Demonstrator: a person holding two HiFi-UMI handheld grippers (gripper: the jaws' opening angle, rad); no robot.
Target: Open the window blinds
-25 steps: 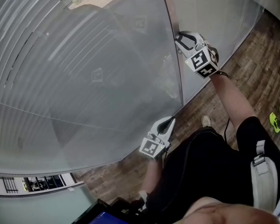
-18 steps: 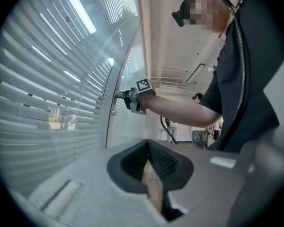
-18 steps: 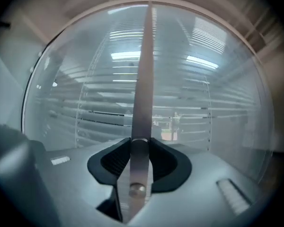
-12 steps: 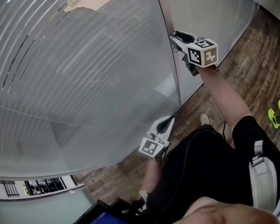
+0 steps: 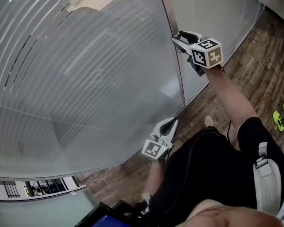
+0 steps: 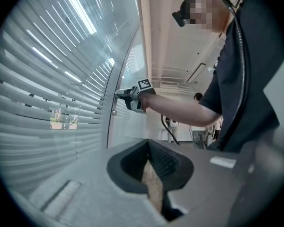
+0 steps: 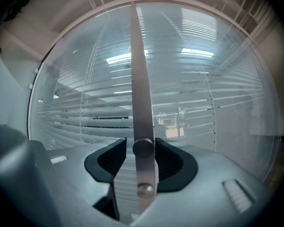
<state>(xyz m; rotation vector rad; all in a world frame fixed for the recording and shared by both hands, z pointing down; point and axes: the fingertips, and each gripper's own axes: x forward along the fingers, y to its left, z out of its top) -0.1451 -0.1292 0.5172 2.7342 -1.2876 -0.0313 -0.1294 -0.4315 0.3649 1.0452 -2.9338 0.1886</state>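
Letting go of the tilt knob [image 7: 143, 148] on the window's right-hand post [image 7: 139, 70], the right gripper [image 5: 181, 38] has rolled since a second ago. Its jaws have just been opening, with the knob between them but seemingly unpressed. The blinds [image 5: 85, 79], behind glass at left, look slightly more open. The left gripper [image 5: 171, 123] waits nearer, jaws together, empty.

Bright yellow-green shoes [image 5: 279, 122] lie at the right edge of the wood-plank floor [image 5: 260, 51].
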